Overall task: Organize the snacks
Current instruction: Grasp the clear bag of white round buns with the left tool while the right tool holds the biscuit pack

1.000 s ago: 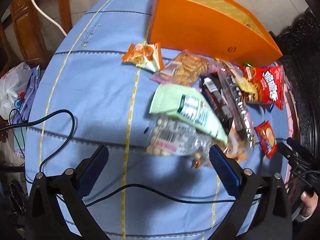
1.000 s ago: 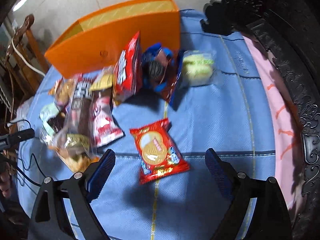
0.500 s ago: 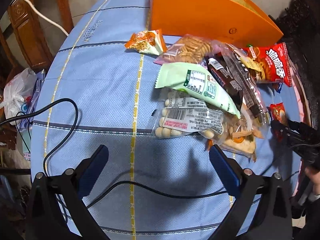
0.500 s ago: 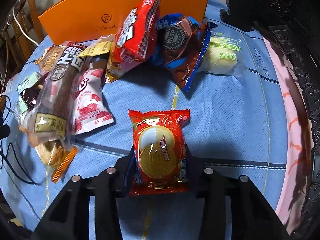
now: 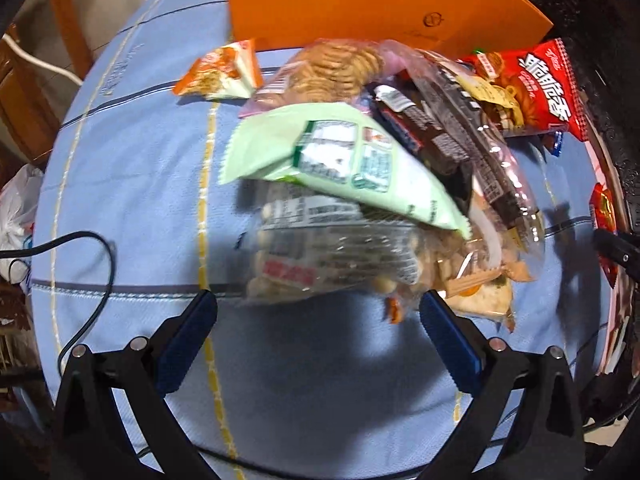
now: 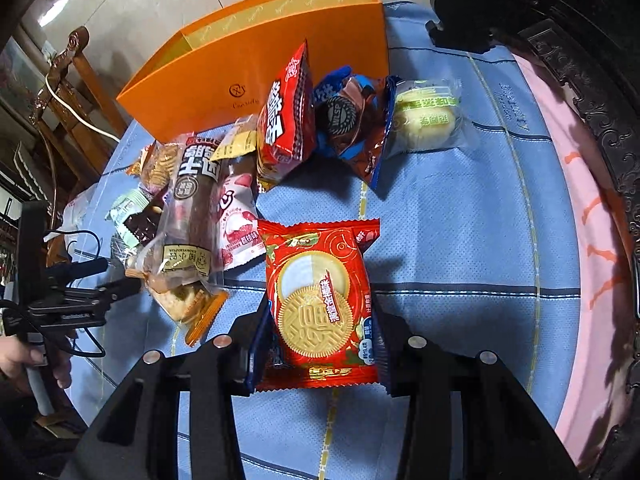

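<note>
Right wrist view is showing the right gripper (image 6: 320, 344) clamping the red biscuit pack (image 6: 320, 304), lifted near the pile before the orange box (image 6: 256, 68), probably for boxing, while the left gripper (image 5: 318, 336) is hanging wide open and empty.

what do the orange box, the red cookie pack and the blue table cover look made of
Orange box: probably matte card, with flat stiff walls and crisp folded edges. Red cookie pack: glossy plastic film, with glare, wrinkles and crimped ends. Table cover: woven cloth by its fine dotted texture and dull surface.
</note>
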A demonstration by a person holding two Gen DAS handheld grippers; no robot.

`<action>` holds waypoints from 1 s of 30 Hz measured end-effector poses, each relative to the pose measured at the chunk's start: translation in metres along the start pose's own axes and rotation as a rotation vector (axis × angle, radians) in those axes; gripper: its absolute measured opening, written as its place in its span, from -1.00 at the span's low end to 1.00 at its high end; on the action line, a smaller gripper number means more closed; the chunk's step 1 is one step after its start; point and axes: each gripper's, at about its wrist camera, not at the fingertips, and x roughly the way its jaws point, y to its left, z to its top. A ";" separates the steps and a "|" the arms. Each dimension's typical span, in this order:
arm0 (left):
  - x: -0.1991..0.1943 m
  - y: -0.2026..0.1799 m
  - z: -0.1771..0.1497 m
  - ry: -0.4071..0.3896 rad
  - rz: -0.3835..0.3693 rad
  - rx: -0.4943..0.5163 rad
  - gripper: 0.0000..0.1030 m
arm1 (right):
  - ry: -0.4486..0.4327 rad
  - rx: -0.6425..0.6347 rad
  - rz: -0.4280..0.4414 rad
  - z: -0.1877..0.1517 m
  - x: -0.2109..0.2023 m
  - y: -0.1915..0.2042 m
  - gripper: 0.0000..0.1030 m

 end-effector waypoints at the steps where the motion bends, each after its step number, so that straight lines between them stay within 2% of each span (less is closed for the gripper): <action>1: 0.001 -0.001 0.003 0.002 0.002 0.006 0.92 | 0.001 0.001 0.001 0.000 0.000 0.000 -0.16; 6: 0.009 -0.007 0.017 0.001 -0.037 0.013 0.92 | 0.005 -0.001 0.013 0.000 -0.001 0.010 -0.16; 10: 0.018 0.003 0.032 0.024 -0.108 -0.046 0.92 | 0.018 -0.020 0.021 0.002 0.002 0.020 -0.16; 18: 0.023 0.000 0.049 -0.014 -0.129 0.075 0.92 | 0.027 -0.039 0.026 0.006 0.002 0.032 -0.15; 22: 0.023 -0.004 0.060 -0.019 -0.132 0.098 0.92 | 0.033 -0.043 0.031 0.006 0.002 0.038 -0.15; 24: 0.019 -0.006 0.061 -0.030 -0.155 0.109 0.64 | 0.032 -0.046 0.031 0.006 0.001 0.040 -0.15; 25: 0.013 -0.007 0.060 -0.029 -0.184 0.113 0.19 | 0.028 -0.046 0.032 0.006 0.000 0.041 -0.15; 26: 0.009 -0.004 0.060 -0.019 -0.213 0.106 0.01 | 0.026 -0.043 0.032 0.006 -0.001 0.041 -0.15; 27: 0.005 -0.004 0.058 -0.014 -0.204 0.105 -0.14 | 0.024 -0.041 0.031 0.006 -0.002 0.041 -0.15; 30: -0.001 -0.004 0.048 -0.016 -0.158 0.134 -0.26 | 0.025 -0.030 0.031 0.005 -0.003 0.039 -0.15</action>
